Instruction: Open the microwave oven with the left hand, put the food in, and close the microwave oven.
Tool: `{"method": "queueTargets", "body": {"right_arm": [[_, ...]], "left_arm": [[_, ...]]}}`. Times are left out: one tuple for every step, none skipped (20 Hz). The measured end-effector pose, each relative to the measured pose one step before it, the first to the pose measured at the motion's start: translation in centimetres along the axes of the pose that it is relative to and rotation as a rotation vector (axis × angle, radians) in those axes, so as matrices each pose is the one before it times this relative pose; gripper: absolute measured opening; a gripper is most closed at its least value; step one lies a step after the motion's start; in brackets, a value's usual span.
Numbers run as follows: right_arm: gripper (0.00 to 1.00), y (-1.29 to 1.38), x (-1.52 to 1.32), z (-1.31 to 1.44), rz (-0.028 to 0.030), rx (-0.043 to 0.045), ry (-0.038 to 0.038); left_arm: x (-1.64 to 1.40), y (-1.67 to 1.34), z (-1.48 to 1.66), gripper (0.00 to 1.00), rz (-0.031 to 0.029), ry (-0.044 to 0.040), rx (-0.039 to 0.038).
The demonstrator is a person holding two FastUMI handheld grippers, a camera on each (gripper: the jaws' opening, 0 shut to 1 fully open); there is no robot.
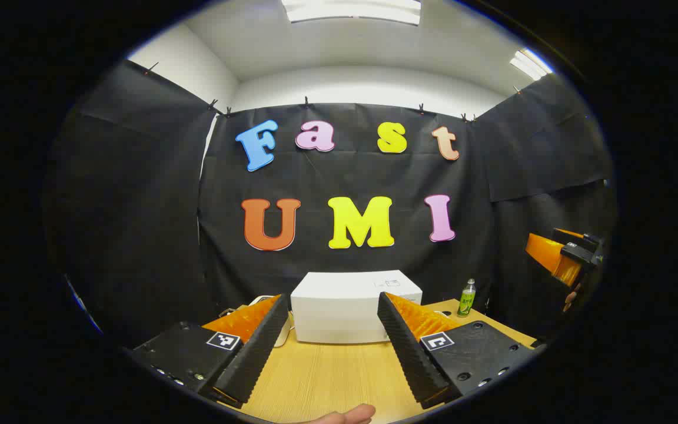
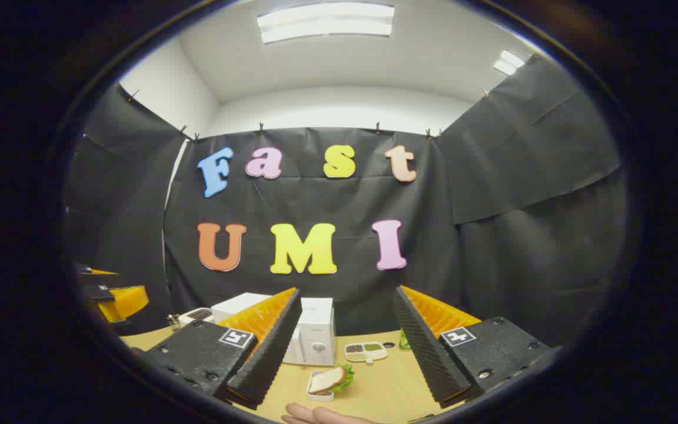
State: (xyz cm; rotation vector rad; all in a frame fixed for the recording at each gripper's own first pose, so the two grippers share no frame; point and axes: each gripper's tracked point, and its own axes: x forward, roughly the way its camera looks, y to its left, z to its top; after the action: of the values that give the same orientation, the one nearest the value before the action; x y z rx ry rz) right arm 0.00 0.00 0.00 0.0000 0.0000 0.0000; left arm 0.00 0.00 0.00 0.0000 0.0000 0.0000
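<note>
Left gripper [image 1: 333, 347]: jaws wide open, nothing between the 2 fingers, hanging above the near edge of the table [image 1: 327, 377].
Right gripper [image 2: 345, 347]: same deal, jaws spread wide and holding nothing.
Microwave [image 1: 354, 306]: white box at the far side of the table against the black wall, door looks closed. In the left gripper view it sits dead ahead between the fingers; in the right gripper view it's left of center, partly behind the left finger.
Food [image 2: 330, 380]: a sandwich with some lettuce in a small white dish, on the table near the right gripper, in front of the microwave.
Snack tray [image 2: 365, 351]: small, with compartments, just right of the microwave.
Green bottle [image 1: 467, 298]: upright, far right of the table.
</note>
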Motion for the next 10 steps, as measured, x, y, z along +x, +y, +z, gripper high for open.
{"method": "queueTargets", "body": {"right_arm": [[0.91, -0.15, 0.098, -0.354, 0.00099, 0.00125, 0.00885], [1.0, -0.172, -0.104, -0.228, 0.00245, 0.00202, 0.00844], [1.0, -0.171, -0.05, -0.217, 0.00263, 0.00278, 0.00901], [1.0, -0.089, -0.1, -0.106, 0.003, 0.0004, 0.00613], [1.0, -0.079, -0.059, 0.055, 0.00252, -0.00248, 0.00073], [1.0, 0.289, -0.003, 0.208, 0.00889, -0.00589, -0.00194], [1.0, 0.377, 0.041, -0.044, 0.01233, -0.00837, -0.00005], [1.0, 0.335, 0.044, -0.028, 0.00947, -0.01, 0.00163], [1.0, 0.19, 0.031, -0.043, 0.00685, -0.00793, -0.00136], [1.0, 0.081, -0.024, 0.168, -0.00184, 0.00393, -0.00686]], "left_arm": [[-0.247, -0.106, 0.199, 0.95, 0.00222, -0.00728, 0.0041], [-0.186, -0.271, 0.209, 0.95, -0.00213, -0.00359, 0.00397], [-0.207, -0.486, 0.23, 0.95, -0.0064, -0.00323, 0.00384], [-0.206, -0.185, 0.172, 0.95, -0.001, 0.00012, 0.00497], [-0.327, 0.188, 0.226, 0.94, 0.00933, -0.00611, 0.00333], [-0.143, 0.128, 0.235, 0.96, 0.0104, -0.0042, -0.00611], [-0.171, -0.328, -0.038, 0.96, -0.00471, 0.00044, -0.00863], [0.026, -0.388, -0.054, 0.95, -0.01329, 0.005, -0.00694], [-0.005, -0.039, -0.531, 0.96, -0.0065, 0.01753, -0.00618], [-0.067, -0.038, -0.395, 0.96, -0.00782, 0.01318, -0.00569]]}}
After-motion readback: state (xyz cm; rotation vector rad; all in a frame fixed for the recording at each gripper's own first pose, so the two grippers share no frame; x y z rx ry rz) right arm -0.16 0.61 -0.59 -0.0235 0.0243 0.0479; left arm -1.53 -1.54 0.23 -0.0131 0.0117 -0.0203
